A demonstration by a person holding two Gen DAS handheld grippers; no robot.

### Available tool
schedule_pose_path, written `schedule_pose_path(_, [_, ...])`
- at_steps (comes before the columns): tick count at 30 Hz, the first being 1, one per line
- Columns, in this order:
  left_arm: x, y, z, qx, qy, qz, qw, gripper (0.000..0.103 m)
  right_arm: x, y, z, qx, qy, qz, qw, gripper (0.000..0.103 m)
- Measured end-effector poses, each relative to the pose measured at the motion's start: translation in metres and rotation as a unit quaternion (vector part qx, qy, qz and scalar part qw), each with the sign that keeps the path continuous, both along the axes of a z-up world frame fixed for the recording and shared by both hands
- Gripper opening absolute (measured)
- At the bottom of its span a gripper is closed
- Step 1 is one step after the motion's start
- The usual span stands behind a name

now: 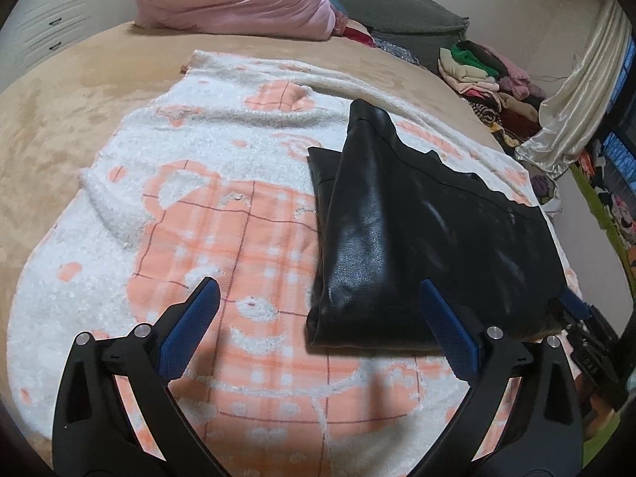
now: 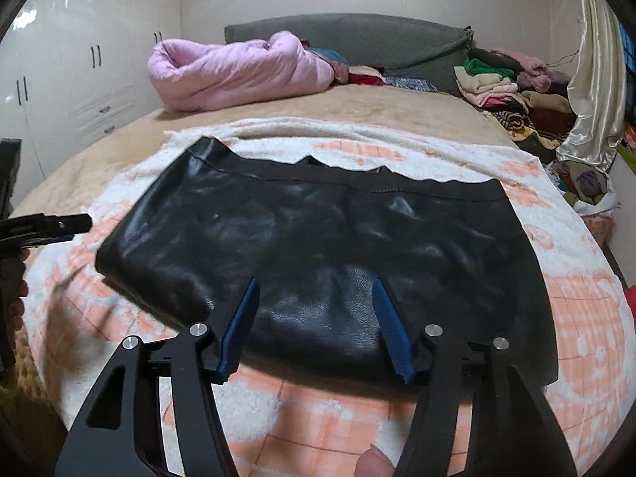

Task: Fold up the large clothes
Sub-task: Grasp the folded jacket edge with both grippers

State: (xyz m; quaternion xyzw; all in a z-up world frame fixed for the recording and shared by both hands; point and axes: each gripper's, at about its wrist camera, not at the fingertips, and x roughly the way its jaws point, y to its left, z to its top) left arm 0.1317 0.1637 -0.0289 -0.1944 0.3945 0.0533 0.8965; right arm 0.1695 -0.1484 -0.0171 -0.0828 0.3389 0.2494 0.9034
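Note:
A black leather garment (image 1: 397, 238) (image 2: 318, 230) lies folded flat on a white and orange fleece blanket (image 1: 198, 218) (image 2: 357, 417) spread over the bed. My left gripper (image 1: 318, 285) is open wide above the blanket. Its right finger is at the garment's near left corner, with nothing between the pads. My right gripper (image 2: 316, 283) points at the garment's near folded edge. Its jaws stand half apart, with a bulge of leather between the blue pads (image 2: 242, 318). No pad visibly presses on it. The left gripper also shows at the left edge of the right wrist view.
A rolled pink quilt (image 1: 230, 0) (image 2: 238, 71) lies at the head of the bed before a grey headboard (image 2: 357, 35). A pile of clothes (image 1: 489, 75) (image 2: 508, 87) and a cream curtain (image 1: 576, 99) are at the right. White wardrobes (image 2: 79, 71) stand at the left.

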Motion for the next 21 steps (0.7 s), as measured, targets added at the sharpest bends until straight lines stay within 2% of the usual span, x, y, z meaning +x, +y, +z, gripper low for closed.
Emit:
schedule_pose_path(2, [0.006,0.002,-0.004,-0.01,-0.002,0.002,1.0,0.093,0.005,0.006,-0.007,-0.009,0.013,-0.002,1.0,0.054])
schedule_pose_path(4, [0.015,0.003,-0.009,-0.022,0.005,0.001,0.9997,0.093,0.012,0.012,-0.02,-0.024,0.041,-0.007,0.999,0.047])
schedule_pose_path(6, [0.03,0.002,-0.014,-0.039,0.01,-0.01,0.9991,0.093,0.018,0.015,-0.036,-0.031,0.073,-0.014,0.997,0.046])
schedule_pose_path(9, [0.057,-0.005,-0.021,-0.04,0.026,-0.03,0.9984,0.093,0.023,0.013,-0.049,-0.018,0.094,-0.02,0.995,0.046])
schedule_pose_path(11, [0.077,-0.008,-0.026,-0.031,0.042,-0.037,0.998,0.093,0.024,0.012,-0.051,-0.014,0.096,-0.019,0.995,0.046])
schedule_pose_path(18, [0.12,0.002,-0.041,-0.052,0.069,-0.04,0.9955,0.093,0.023,0.012,-0.053,-0.014,0.096,-0.019,0.995,0.047])
schedule_pose_path(19, [0.122,0.003,-0.045,-0.06,0.071,-0.044,0.9947,0.092,0.024,0.011,-0.052,-0.012,0.099,-0.019,0.995,0.047])
schedule_pose_path(21, [0.123,0.003,-0.049,-0.07,0.068,-0.054,0.9938,0.08,0.026,0.01,-0.044,-0.008,0.104,-0.021,0.994,0.046])
